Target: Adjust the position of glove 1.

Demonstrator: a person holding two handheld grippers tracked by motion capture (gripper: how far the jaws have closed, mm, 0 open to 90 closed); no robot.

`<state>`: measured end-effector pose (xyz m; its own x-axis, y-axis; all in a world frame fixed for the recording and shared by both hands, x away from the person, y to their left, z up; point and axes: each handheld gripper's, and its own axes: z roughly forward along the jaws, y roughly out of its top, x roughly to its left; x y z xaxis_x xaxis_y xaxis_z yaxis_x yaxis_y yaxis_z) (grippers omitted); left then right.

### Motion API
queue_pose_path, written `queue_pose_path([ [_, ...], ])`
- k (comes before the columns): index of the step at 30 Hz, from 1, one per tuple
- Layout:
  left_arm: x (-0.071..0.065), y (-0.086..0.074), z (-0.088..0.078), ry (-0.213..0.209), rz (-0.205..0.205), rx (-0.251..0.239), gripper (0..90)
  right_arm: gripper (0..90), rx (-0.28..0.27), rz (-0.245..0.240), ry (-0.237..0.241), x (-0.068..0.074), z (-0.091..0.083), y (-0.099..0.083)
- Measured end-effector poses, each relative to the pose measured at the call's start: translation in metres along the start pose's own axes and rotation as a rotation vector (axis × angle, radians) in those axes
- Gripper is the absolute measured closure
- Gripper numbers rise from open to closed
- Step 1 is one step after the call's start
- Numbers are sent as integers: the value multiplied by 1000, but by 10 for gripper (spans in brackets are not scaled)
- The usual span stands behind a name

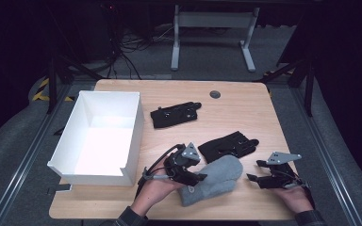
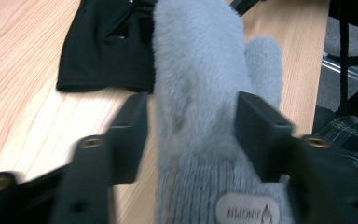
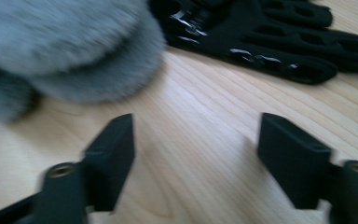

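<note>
Two claws flank the grey mitten (image 1: pixel 210 180) near the desk's front edge: the left claw (image 2: pixel 192 135) straddles its cuff (jaws apart, unclamped), the right claw (image 3: pixel 196 154) gapes empty beside it.

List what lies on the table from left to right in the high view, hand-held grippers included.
White box → left hand-held gripper, its jaws astride the grey mitten → right hand-held gripper, jaws apart over bare wood. The two black gloves overlap these in the left-to-right order, so I leave them out.
</note>
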<state>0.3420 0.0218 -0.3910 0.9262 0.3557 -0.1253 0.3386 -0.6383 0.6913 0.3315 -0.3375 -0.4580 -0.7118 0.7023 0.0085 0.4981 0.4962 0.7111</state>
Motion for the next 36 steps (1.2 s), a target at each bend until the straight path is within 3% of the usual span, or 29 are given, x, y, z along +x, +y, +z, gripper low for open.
queue_pose_path([
  [1, 3, -4, -3, 7, -20, 0, 613, 528, -26, -9, 21, 5, -4, 4],
  [4, 7, -10, -4, 22, -34, 9, 701, 701, -30, -5, 88, 10, -4, 8],
  [7, 18, -22, -3, 35, -85, 25, 773, 802, 6, -18, 133, 17, 3, 12],
  [10, 24, -27, -1, 48, -108, 45, 812, 852, 15, -23, 161, 20, 7, 15],
  [13, 28, -34, 4, 29, -133, 73, 825, 876, 16, -22, 189, 24, 14, 21],
  [19, 26, -42, 10, 1, -146, 104, 834, 891, 28, -25, 174, 22, 29, 32],
  [29, 24, -57, 8, -37, -180, 97, 840, 900, 25, -26, 146, 20, 50, 50],
  [36, 16, -62, 8, -69, -172, 96, 840, 900, 26, -39, 135, 22, 59, 58],
])
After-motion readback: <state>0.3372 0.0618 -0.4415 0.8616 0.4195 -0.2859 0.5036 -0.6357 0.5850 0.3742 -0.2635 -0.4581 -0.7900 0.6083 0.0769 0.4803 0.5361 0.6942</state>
